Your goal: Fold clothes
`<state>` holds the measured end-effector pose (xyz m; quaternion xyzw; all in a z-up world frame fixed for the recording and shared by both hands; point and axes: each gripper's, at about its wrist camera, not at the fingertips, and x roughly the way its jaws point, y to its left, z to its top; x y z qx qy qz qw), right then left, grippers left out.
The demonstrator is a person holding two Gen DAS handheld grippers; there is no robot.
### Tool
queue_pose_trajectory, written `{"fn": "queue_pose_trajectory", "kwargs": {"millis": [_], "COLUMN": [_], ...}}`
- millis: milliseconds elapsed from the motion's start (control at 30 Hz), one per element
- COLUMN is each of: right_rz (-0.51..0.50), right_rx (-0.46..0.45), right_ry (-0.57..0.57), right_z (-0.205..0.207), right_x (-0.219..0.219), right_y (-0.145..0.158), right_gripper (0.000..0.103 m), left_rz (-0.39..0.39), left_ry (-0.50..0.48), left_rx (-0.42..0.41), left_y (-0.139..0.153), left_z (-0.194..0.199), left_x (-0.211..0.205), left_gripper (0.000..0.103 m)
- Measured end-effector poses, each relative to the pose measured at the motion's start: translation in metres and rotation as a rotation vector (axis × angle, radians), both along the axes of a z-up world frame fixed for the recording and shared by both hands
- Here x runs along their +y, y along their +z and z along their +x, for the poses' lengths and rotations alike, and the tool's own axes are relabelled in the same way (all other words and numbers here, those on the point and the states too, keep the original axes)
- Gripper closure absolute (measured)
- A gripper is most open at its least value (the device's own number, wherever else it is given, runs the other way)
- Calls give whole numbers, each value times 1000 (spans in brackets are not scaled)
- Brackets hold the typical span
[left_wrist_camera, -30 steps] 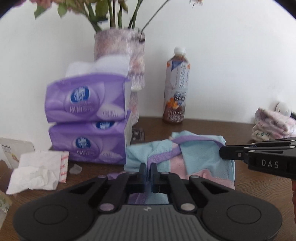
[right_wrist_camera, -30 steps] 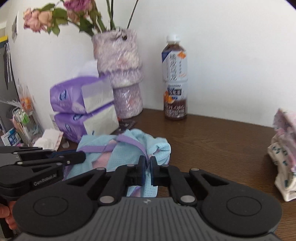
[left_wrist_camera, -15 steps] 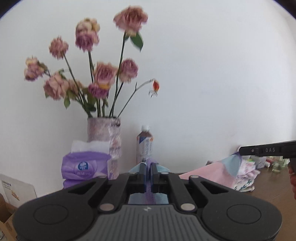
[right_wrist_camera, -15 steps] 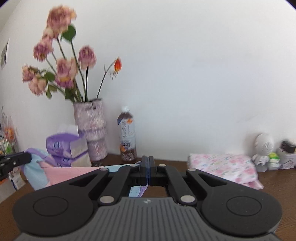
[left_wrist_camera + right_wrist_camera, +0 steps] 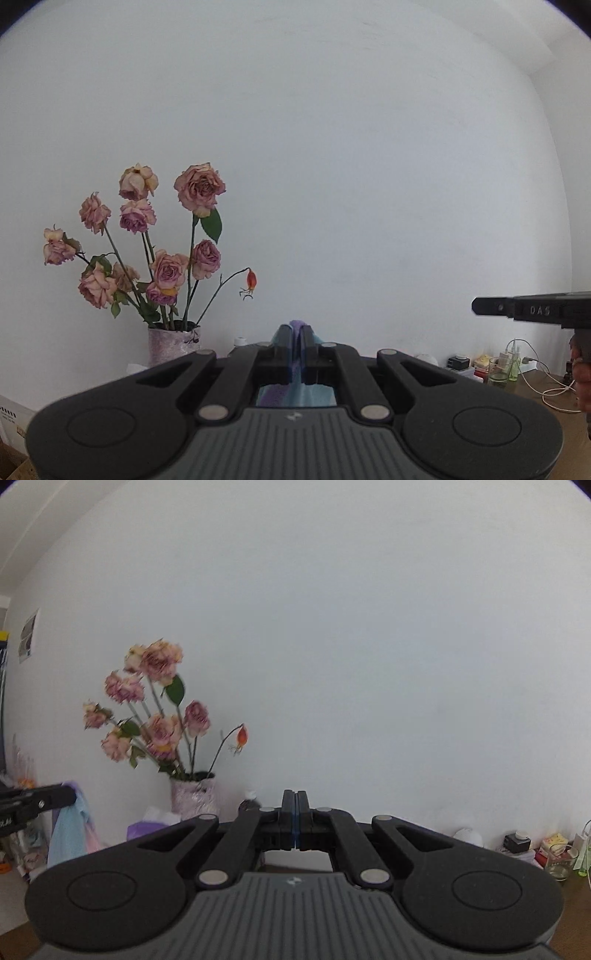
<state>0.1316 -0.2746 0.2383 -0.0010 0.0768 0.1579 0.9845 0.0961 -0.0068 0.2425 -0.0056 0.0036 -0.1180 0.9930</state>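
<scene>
My left gripper is held high and level, shut on the light blue garment's purple trim. More of the blue and purple cloth shows under its fingers. In the right wrist view the garment hangs straight down from the left gripper, light blue with pink behind. My right gripper is shut, with only a thin blue line between its fingers and no cloth below them. Seen from the left, the right gripper has nothing hanging from it, and a hand holds it.
A vase of dried roses stands against the white wall, with purple tissue packs beside it. A glass, small gadgets and white cables sit at the right end of the wooden table.
Both grippers have risen far above the table, lifting the garment. Half a second ago the cloth stretched between them; now it hangs from the left gripper only.
</scene>
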Motion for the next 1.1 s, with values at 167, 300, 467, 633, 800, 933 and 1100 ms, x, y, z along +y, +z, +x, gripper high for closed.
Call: {"fn": "queue_pose_trajectory", "kwargs": {"millis": [167,300,467,633,800,933,1100], "right_rz": [-68,-149,-233,-51,64,118,165], "right_rx": [180,285,313,322,232,111,-49], "right_ry": [234,388,276,183,136,119,138], "right_z": [-22,-41,-38,-30,-52,-78,-119], "right_x": [31,74,116,77,30,2,-20], "right_y": [-50,-109,-151,-137,-94,-53,-1], "right_gripper": [61,47,51,101,101,101,101], "left_rz": [20,18,28,44,52,19,-7], "left_ry": [-14,-26,-26,3,57,61,37], "left_rx": [20,35,35,23,5,-48,-160], "left_y": [-4,-6,-5,-7,-12,-11,8], "left_z": [-23,-38,-56,-73,-88,-112,-155], "left_x": [-10,-13,-11,-2,13,19,16], "left_gripper": [100,100,100,100,100,100,100]}}
